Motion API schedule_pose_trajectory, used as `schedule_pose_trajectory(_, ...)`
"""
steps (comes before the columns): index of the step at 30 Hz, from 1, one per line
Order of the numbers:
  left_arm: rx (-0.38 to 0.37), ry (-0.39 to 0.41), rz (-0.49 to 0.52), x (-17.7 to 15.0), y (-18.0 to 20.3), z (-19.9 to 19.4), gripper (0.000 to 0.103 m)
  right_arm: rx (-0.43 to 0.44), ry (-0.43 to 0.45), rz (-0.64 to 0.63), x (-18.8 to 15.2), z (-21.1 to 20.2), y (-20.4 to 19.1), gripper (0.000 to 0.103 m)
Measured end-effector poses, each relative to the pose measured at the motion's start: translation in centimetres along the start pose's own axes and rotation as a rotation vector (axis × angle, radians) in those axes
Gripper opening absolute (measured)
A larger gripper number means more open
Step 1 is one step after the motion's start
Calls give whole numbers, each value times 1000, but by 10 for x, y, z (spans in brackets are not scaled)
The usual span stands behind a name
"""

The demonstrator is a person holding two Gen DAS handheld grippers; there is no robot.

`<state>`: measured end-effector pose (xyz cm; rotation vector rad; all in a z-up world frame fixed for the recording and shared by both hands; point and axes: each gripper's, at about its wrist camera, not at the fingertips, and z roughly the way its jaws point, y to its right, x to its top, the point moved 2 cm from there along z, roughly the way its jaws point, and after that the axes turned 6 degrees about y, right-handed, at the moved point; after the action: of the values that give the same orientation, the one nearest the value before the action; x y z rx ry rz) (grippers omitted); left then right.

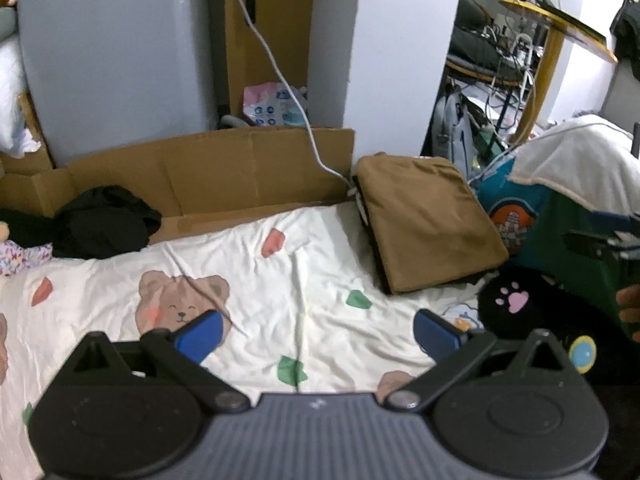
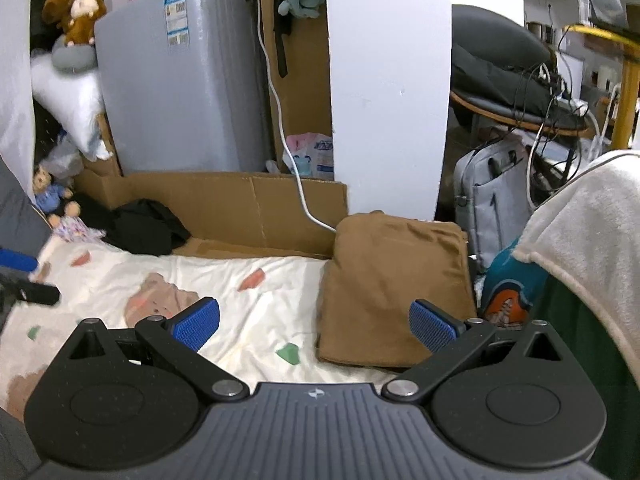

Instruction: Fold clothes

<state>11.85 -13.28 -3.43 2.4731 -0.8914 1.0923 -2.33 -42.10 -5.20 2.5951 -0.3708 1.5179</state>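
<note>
Both claws are released, with the blue pads spread wide and nothing between them. The left claw [image 1: 318, 334] hovers over the bed sheet [image 1: 256, 280], white with bears and coloured patches. The right claw [image 2: 314, 320] hovers a little lower over the same sheet.

Ahead and to the right of the left claw lies a brown garment [image 1: 428, 224], already folded into a thick, neat rectangle. It rests on something dark, of which only an edge shows. In the right wrist view the brown garment [image 2: 392, 280] is directly ahead, between the two pads. Far ahead and to the left of the left claw a black garment [image 1: 104, 222] lies in a crumpled heap against the cardboard [image 1: 224, 172].

The brown cloth looks like a medium-weight woven fabric: soft, matte, not slippery, and it holds a crease well, I think. The black heap looks soft and limp and will probably sag when lifted. I judge it is best taken at an edge or a corner, one claw at each side, so it opens flat; however, no hem or collar can be told apart in the dark folds.

The scene fits either a folded brown piece with the black one waiting, or a stack only kept there.
</note>
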Motion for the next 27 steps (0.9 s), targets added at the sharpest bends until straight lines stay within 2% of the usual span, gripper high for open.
schedule_pose_trajectory(5,20,32,15,-8,-9,-12,103,-31,19,7,0,-13,-15,103)
schedule_pose_trajectory(16,16,50,-89,-30,-23,-36,103,6,43,72,6,-33,-45,103)
schedule_pose_trajectory(19,-5,59,-131,-35,-28,-43,103,27,49,87,6,-37,-53,103)
schedule_pose_trajectory(21,-26,63,-140,-34,-45,-42,103,19,61,75,6,-41,-58,103)
schedule_pose_trajectory(27,3,90,-159,-38,-45,-59,103,24,66,78,5,-47,-69,103)
